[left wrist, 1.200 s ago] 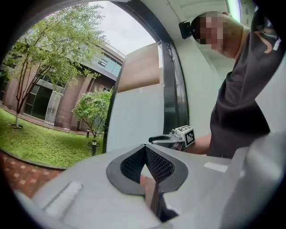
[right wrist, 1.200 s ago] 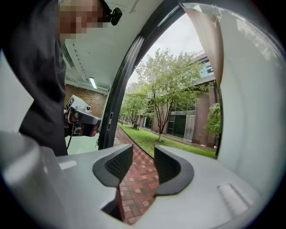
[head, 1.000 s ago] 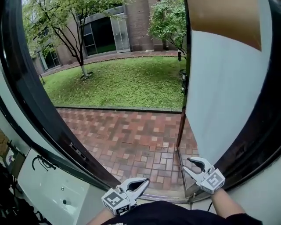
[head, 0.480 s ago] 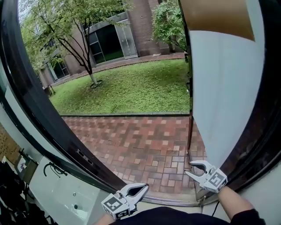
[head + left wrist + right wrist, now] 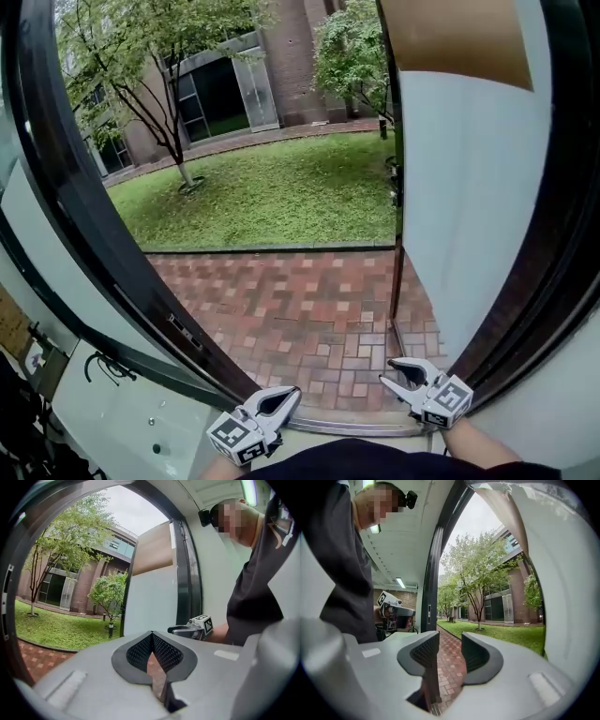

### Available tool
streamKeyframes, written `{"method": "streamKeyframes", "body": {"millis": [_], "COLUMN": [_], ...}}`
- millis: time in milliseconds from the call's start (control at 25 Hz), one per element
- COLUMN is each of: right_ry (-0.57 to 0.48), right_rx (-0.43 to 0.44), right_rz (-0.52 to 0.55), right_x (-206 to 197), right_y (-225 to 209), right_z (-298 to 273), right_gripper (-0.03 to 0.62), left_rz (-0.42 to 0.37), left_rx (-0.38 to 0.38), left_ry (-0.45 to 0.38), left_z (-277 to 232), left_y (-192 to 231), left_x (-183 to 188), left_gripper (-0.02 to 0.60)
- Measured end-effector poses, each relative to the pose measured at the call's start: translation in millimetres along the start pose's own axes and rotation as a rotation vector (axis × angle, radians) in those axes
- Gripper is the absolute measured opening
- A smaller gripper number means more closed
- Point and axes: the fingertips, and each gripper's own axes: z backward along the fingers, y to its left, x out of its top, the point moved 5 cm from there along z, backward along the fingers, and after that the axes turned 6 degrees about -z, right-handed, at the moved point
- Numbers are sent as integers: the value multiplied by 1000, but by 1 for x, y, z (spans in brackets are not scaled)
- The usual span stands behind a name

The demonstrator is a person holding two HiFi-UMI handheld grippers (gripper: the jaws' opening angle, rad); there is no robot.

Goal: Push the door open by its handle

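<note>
The door [image 5: 469,187], a pale panel in a dark frame with a brown top, stands swung outward over the brick patio at the right. No handle shows on it. My right gripper [image 5: 392,371] hovers low by the door's bottom corner, open and empty, touching nothing; in its own view the right gripper [image 5: 450,651] shows brick between its pads. My left gripper [image 5: 289,395] hangs low at the threshold, shut with nothing in it; in its own view the left gripper [image 5: 151,634] has its tips touching.
A dark door frame [image 5: 94,262] curves down the left with a metal latch plate [image 5: 183,330]. A black lever-like fitting [image 5: 98,366] sits on the pale panel at lower left. Beyond the metal threshold [image 5: 347,427] lie brick paving [image 5: 300,300] and lawn [image 5: 272,197].
The head view has swayed slightly. Both grippers sit a little lower and nearer the threshold. The door stays open and neither gripper's jaws have changed.
</note>
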Motion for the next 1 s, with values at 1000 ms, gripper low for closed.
{"method": "streamKeyframes", "body": {"millis": [1000], "right_ry": [62], "right_rx": [-122], "right_rz": [31], "right_x": [-6], "right_y": [128], "right_z": [-51], "right_gripper": [2], "left_rz": [31], "left_rx": [-70], "left_ry": [-86], "left_z": [128], "left_y": [41], "left_x": [-32], "left_gripper": [-2]}}
